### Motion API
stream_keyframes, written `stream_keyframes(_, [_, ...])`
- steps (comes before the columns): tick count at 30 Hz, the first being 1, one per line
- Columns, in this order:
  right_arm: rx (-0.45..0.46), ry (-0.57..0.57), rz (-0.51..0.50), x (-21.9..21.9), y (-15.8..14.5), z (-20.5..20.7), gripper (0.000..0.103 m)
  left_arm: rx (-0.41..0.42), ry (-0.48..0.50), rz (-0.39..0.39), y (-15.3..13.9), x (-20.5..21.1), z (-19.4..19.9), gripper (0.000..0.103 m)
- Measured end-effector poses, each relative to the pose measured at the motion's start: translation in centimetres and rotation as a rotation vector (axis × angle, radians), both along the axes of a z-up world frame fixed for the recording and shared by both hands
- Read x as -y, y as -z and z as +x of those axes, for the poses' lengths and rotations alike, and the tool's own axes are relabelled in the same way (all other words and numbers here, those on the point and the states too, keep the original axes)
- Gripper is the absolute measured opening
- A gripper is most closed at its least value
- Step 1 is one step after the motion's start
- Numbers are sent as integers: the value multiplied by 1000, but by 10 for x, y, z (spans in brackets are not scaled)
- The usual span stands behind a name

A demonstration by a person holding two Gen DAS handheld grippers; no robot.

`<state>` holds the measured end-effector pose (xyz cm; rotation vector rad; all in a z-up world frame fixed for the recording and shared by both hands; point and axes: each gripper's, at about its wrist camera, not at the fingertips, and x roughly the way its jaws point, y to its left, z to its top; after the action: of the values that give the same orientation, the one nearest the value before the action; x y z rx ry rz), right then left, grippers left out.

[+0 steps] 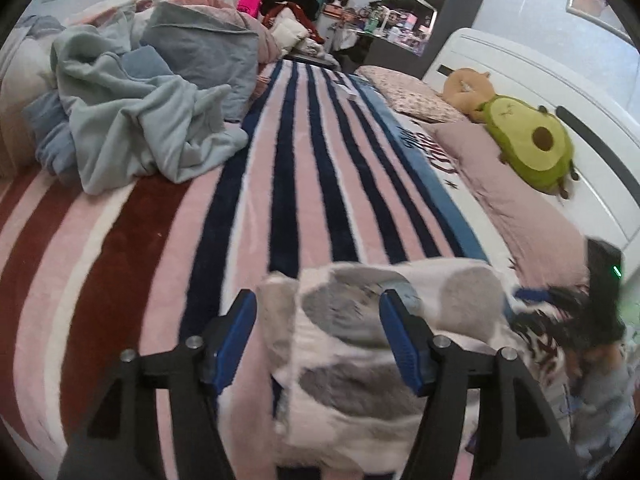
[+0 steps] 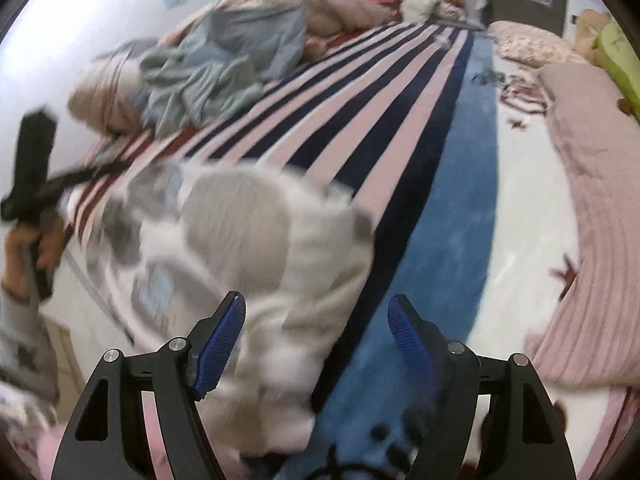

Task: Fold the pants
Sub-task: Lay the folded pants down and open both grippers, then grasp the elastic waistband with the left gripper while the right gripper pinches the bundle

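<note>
The pants are fluffy white with grey patches and lie bunched on the striped blanket at the near end of the bed. My left gripper is open, its blue pads either side of the pants' near part. In the right wrist view the pants lie left of centre. My right gripper is open over their right edge and the blue band of the blanket. The left gripper shows at the far left, the right gripper at the far right of the left view, blurred.
A heap of pale blue and pink clothes and bedding lies at the bed's left. Pink pillows, an avocado plush and a white headboard line the right. Shelves stand beyond.
</note>
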<state>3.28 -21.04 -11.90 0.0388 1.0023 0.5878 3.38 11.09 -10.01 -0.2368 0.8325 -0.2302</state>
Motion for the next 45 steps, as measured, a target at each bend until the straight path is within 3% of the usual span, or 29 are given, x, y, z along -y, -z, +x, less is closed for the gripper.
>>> stream_keyframes(3, [-44, -17, 32, -9, 8, 21, 69, 0, 50, -3, -1, 14, -7, 61])
stream_keyframes(4, [-59, -31, 36, -15, 12, 26, 61, 0, 54, 8, 0, 18, -7, 61])
stream_keyframes(5, [-75, -47, 42, -19, 17, 31, 44, -4, 54, 20, 2, 20, -7, 61])
stream_keyframes(8, [-49, -32, 39, -26, 18, 39, 20, -30, 41, 27, 11, 20, -5, 61])
stream_keyframes(16, [71, 58, 16, -33, 7, 57, 10, -110, 35, 40, 43, 15, -3, 61])
stream_keyframes(21, [49, 74, -10, -41, 15, 68, 13, -129, 24, -8, 52, 10, -7, 61])
stream_keyframes(24, [26, 72, -33, -36, 12, 62, 30, -105, 31, -13, 45, 5, -12, 61])
stream_keyframes(25, [21, 77, -21, -30, 8, 57, 41, -93, 33, -24, 42, 3, -14, 62])
stream_keyframes(26, [19, 81, -5, -24, 6, 52, 50, -83, 36, -41, 38, -1, -16, 65])
stream_keyframes(27, [13, 83, 16, -18, 3, 47, 52, -72, 38, -63, 35, -4, -18, 70])
stream_keyframes(32, [-55, 45, 14, -2, 12, 17, 53, -71, 40, -63, 32, -14, -20, 71])
stream_keyframes(36, [-99, -13, -25, -4, 32, -6, 54, -92, 33, -114, 38, -24, -21, 71])
stream_keyframes(38, [-95, -34, -34, -3, 40, -16, 58, -84, 24, -86, 35, -25, -22, 71])
stream_keyframes(42, [-110, -44, -21, 3, 32, -18, 58, -46, 36, -75, 20, -29, -25, 71])
stream_keyframes(45, [-91, -18, 41, 12, 19, -14, 58, -33, 60, -112, 13, -34, -21, 76])
